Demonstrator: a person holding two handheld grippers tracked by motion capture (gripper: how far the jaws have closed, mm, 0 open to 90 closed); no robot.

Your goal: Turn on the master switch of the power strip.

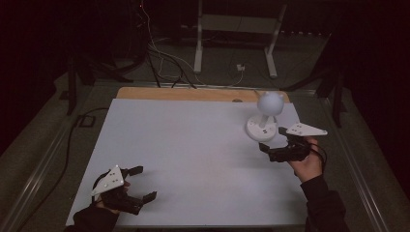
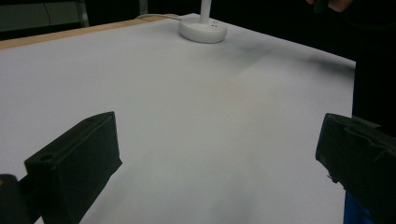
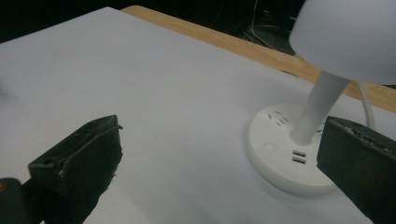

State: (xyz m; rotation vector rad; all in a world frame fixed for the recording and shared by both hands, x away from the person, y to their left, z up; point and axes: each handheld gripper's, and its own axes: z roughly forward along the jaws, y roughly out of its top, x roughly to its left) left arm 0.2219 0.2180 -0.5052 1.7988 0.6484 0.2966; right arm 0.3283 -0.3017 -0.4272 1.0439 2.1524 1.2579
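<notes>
Left gripper (image 1: 143, 182), near corner of table (image 1: 183, 159): jaws wide, holding nothing, resting low on bare white top.
Right gripper (image 1: 273, 141), far right: jaws wide, nothing held, poised just beside round base of desk lamp (image 1: 263, 126).
Desk lamp: white, upright, globe shade (image 3: 348, 37) above slim stem (image 3: 317, 109); base bearing sockets and button (image 3: 269, 146).
Likely step: approach to lamp. Advised: slow advance, jaws kept wide, centred on stem or button, shade left unbumped.
Containers: none visible.
</notes>
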